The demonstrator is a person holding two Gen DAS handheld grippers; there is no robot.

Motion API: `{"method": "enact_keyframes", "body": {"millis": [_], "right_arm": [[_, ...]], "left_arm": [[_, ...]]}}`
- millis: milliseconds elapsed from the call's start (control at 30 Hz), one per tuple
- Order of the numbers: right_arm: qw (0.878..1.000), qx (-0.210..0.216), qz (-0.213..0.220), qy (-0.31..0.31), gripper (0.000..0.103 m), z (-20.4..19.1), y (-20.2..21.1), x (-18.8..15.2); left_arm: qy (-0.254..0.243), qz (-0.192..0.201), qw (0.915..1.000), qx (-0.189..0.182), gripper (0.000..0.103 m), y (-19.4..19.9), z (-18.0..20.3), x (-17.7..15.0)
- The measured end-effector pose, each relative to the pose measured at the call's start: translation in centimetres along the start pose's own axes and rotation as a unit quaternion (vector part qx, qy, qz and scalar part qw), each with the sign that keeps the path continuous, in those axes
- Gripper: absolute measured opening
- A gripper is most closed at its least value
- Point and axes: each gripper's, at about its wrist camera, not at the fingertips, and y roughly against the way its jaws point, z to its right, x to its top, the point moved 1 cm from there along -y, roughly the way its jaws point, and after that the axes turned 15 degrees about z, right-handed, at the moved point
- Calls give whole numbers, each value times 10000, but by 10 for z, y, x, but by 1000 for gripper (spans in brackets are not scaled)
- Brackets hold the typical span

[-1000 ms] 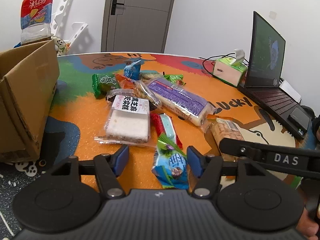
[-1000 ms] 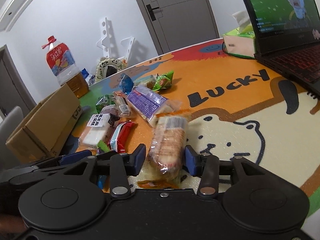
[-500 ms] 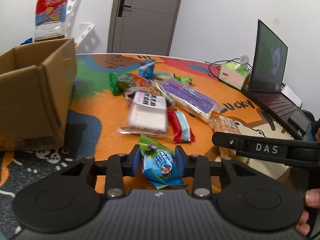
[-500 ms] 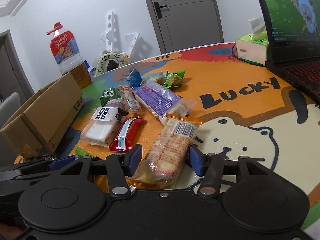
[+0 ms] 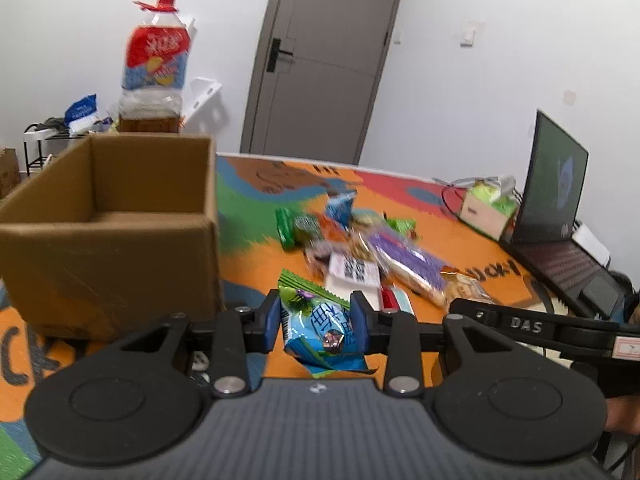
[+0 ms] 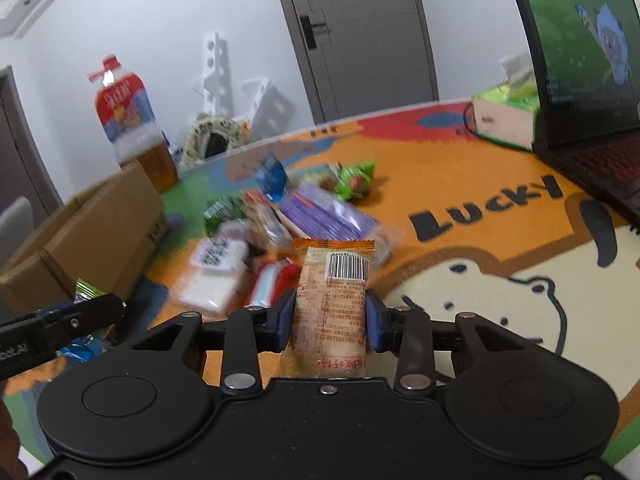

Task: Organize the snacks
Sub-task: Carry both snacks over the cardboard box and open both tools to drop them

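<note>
While both grippers carry a load, the risk sits right at the fingers. The left gripper point(image 5: 316, 322) has its fingers pinching a crinkly blue-and-green foil snack packet point(image 5: 318, 322) by the middle, its green crimped end poking up beyond the pads and the packet seemingly clear of the table. The right gripper point(image 6: 331, 322) has just been closing and now pinches a long clear-wrapped orange biscuit pack with a barcode point(image 6: 332, 292), most of its length jutting forward past the fingers.

Slippery film could let either one slide out, and a hard squeeze may crack the biscuits.

Beyond the left fingers and off to their left stands the open brown cardboard box point(image 5: 108, 240); its near wall could snag a low packet. Farther ahead lies the loose heap of wrapped snacks point(image 5: 360, 248) on the colourful cartoon-print table point(image 6: 460, 184).
</note>
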Motion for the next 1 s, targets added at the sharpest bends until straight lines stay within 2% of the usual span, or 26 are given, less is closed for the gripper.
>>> {"method": "enact_keyframes", "body": {"millis": [167,567,800,1000], "right_arm": [[9995,228,233,6,37,-16,6,18],[9950,867,486,-22,37,-69,-1,44],[9912,1217,504,128,37,-107,-10,50],[9912,1223,452,211,37,-130,-26,49]], "left_arm": [[-36,375,9992,109,35,11,-9,25],[123,841,9952,476,35,23,-48,66],[225,965,9923,741,35,20,-77,80],[349,913,9916,852,35,11,-102,84]]}}
